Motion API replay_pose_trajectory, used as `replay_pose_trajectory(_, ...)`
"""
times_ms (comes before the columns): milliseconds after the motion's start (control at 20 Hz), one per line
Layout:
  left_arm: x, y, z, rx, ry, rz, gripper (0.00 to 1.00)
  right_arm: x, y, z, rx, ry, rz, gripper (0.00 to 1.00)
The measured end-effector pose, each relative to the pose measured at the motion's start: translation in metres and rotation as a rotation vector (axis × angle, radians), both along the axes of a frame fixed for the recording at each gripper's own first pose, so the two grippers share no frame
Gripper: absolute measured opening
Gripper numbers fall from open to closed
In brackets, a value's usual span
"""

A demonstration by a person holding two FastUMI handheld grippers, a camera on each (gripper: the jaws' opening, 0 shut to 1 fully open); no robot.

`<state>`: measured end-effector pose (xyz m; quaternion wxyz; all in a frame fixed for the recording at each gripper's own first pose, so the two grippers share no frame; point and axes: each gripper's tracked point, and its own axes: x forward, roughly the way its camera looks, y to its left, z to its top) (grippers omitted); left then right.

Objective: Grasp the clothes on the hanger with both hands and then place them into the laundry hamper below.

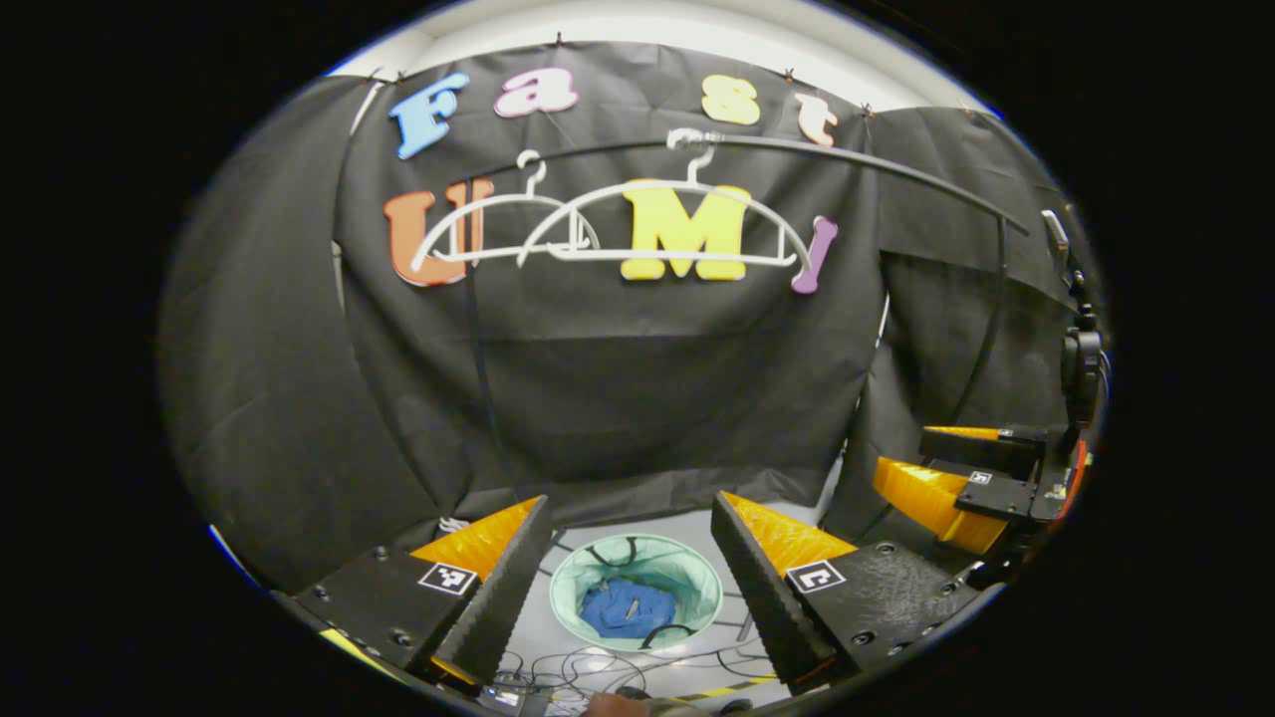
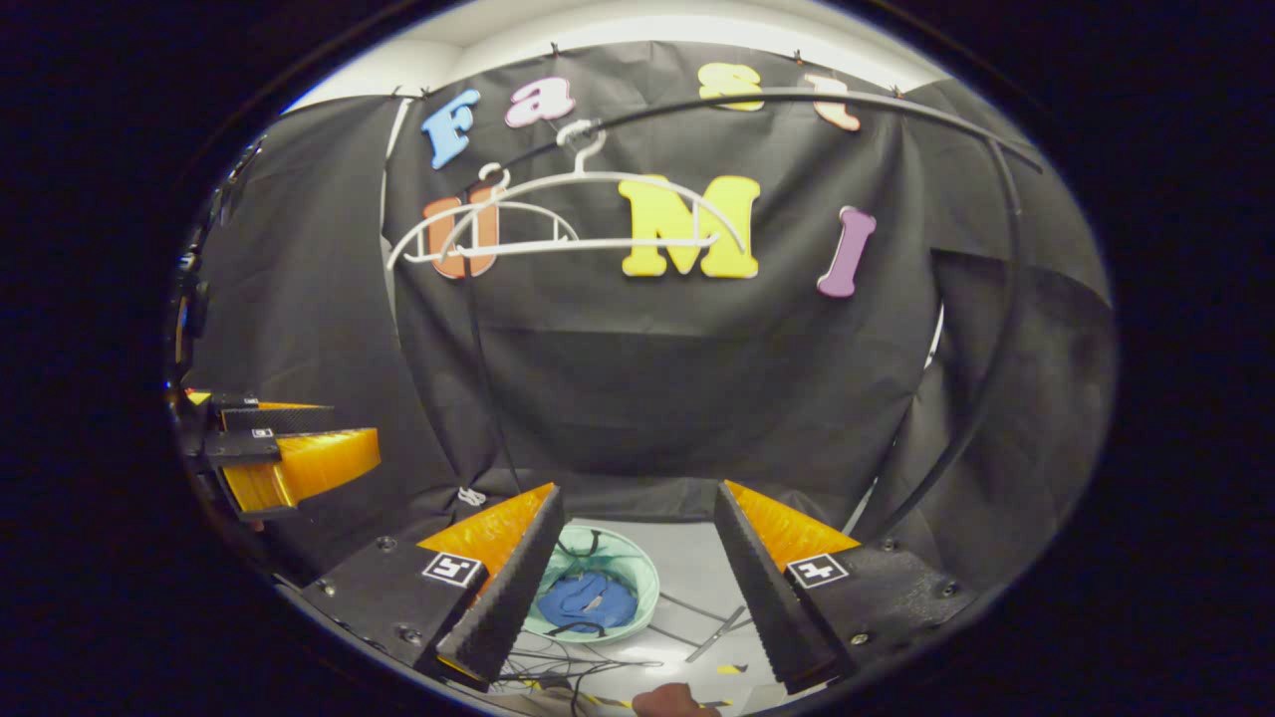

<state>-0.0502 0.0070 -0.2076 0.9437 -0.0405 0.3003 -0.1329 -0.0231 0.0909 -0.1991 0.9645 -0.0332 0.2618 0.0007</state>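
Observation:
Two bare white hangers (image 1: 647,224) (image 2: 558,214) hang from a black rail (image 1: 867,164) (image 2: 797,97) high against the booth wall. Below on the floor stands a round pale green hamper (image 1: 697,583) (image 2: 637,578) with a blue garment (image 1: 628,609) (image 2: 586,601) lying inside. My left gripper (image 1: 628,588) is open above the hamper with nothing between its fingers. My right gripper (image 2: 633,583) is open too, and empty. The right gripper (image 1: 981,483) appears at the right edge of the left gripper view; the left gripper (image 2: 279,458) appears at the left edge of the right gripper view.
Black cables (image 1: 598,665) lie on the grey floor in front of the hamper. The rail's upright (image 2: 1001,329) curves down at the right. A fingertip (image 2: 672,700) shows at the bottom edge.

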Motion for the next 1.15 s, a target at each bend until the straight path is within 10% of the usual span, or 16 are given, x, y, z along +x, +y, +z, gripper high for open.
replay_pose_trajectory(600,-0.118,0.034,0.188,0.021,-0.357,0.221,1.00,-0.126,-0.064,0.136,0.028,-0.261,0.061,0.99)
replay_pose_trajectory(1150,-0.128,0.060,0.248,0.019,-0.567,0.164,1.00,-0.152,-0.064,0.211,0.007,-0.508,-0.015,1.00)
